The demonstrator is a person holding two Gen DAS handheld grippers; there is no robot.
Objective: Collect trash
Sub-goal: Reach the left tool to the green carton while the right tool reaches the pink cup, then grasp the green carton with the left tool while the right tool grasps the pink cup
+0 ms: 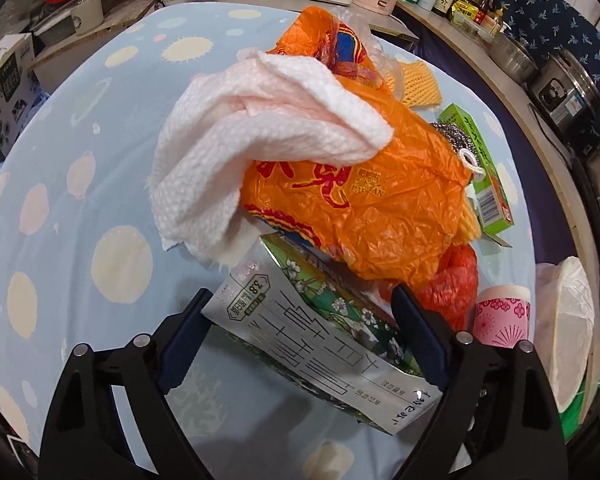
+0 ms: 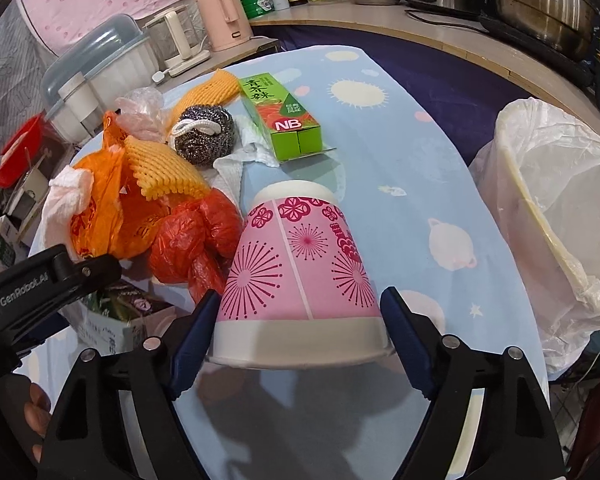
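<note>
Black fingers of the left gripper (image 1: 300, 340), seen from the left wrist, straddle a flattened milk carton (image 1: 312, 340) at the near edge of a trash pile, jaws wide with both pads at or just off its sides, under an orange plastic bag (image 1: 380, 208) and a paper towel (image 1: 260, 136). From the right wrist, the right gripper (image 2: 300, 340) brackets an upturned pink paper cup (image 2: 300, 264) on the tablecloth (image 2: 400, 128), jaws wide and narrowly clear of its rim. Grasping looks to be the step in hand; each must next clamp, then carry to the lined bin (image 2: 548, 216) at right.
</note>
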